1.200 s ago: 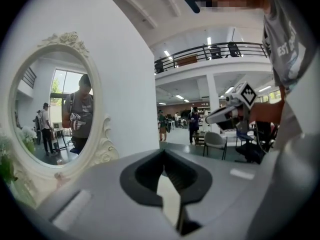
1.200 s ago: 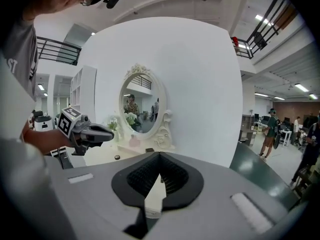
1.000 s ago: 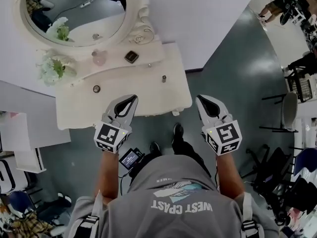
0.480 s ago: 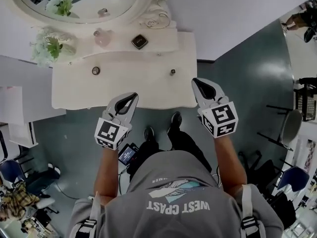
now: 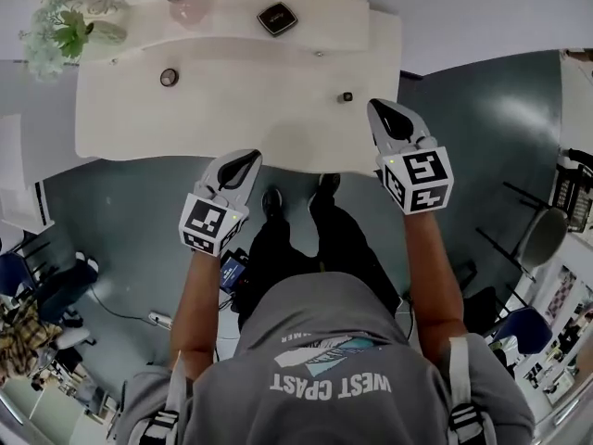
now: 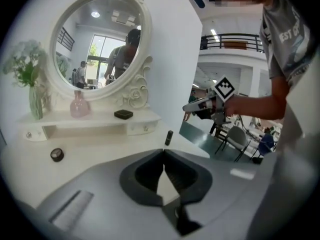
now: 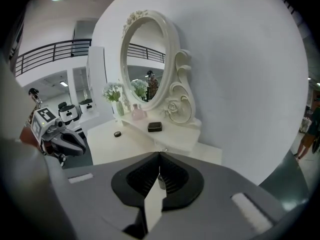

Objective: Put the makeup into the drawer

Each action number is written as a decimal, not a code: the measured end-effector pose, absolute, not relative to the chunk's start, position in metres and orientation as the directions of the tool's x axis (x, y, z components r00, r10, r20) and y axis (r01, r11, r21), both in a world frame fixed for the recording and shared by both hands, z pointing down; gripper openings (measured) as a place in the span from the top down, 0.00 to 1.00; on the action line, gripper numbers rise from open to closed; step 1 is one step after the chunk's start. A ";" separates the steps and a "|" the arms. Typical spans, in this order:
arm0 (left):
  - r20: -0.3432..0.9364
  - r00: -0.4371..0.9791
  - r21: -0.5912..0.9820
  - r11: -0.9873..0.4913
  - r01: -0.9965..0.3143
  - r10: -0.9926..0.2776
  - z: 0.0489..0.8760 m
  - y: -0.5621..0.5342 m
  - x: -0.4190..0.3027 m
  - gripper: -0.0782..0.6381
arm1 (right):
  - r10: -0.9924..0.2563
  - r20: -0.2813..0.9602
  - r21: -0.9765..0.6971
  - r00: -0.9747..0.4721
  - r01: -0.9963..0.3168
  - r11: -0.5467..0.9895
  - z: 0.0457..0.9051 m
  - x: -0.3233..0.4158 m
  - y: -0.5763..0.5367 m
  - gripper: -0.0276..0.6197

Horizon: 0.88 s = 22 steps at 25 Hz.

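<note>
Tube of makeup (image 5: 347,96): a small dark tube was seen standing straight up on the white table (image 5: 232,119), near the right end. Its long side ran up and down, and its top was pointed at the ceiling.
Round pot (image 5: 168,78): a small dark pot was set flat on the table near the left end, well apart from the tube of makeup.
Flat dark case (image 5: 277,18): it was laid flat and closed on the raised shelf (image 5: 222,37) at the back of the table, below the mirror (image 6: 100,49).
Drawer (image 6: 141,128): a small drawer was built into the front of the shelf, under the flat dark case. It was shut, so what was inside could not be seen.
Vase (image 6: 36,103): white flowers (image 5: 57,33) were held in it. It was stood at the left end of the shelf.
Pink bottle (image 5: 188,3): it was stood upright on the shelf, between the vase and the flat dark case. What was in it could not be told.
Left claw (image 5: 243,162): it was closed, with the tips pressed together, and nothing was held. It was seen at the front edge of the table.
Right claw (image 5: 384,114): it was closed too, and nothing was held. It was near the tube of makeup but not touching it. The tube was seen on the table through the gap behind the closed tips.
</note>
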<state>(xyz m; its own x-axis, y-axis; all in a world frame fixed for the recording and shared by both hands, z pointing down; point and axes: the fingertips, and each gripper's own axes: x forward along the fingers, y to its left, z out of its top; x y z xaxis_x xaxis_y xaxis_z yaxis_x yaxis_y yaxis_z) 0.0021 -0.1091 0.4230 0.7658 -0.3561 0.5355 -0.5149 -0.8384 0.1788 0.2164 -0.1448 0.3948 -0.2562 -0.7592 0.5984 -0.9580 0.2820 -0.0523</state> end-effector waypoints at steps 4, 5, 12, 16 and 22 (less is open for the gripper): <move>0.576 0.738 0.213 -0.807 -0.551 -0.351 0.465 -0.100 -0.013 0.87 | -0.734 0.630 -0.045 -0.252 -0.956 0.290 0.429 0.215 -0.157 0.93; 0.585 0.730 0.216 -0.800 -0.559 -0.352 0.475 -0.099 -0.017 0.86 | -0.731 0.635 -0.043 -0.252 -0.956 0.291 0.436 0.214 -0.160 0.92; 0.615 0.673 0.222 -0.729 -0.647 -0.411 0.523 -0.086 -0.038 0.82 | -0.700 0.667 -0.041 -0.253 -0.952 0.304 0.482 0.207 -0.169 0.83; 0.660 0.609 0.202 -0.677 -0.708 -0.440 0.552 -0.077 -0.051 0.70 | -0.684 0.683 -0.042 -0.257 -0.948 0.314 0.500 0.200 -0.174 0.73; 0.705 0.574 0.221 -0.640 -0.736 -0.417 0.592 -0.055 -0.052 0.63 | -0.669 0.695 -0.039 -0.263 -0.943 0.331 0.514 0.193 -0.180 0.68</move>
<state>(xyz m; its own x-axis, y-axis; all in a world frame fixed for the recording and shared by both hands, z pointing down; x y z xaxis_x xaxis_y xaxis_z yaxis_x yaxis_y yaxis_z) -0.0523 -0.0547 0.5924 0.5739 -0.4170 0.7048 -0.7361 -0.6397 0.2209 0.1931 -0.1799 0.5141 -0.2632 -0.6692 0.6949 -0.9429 0.3308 -0.0386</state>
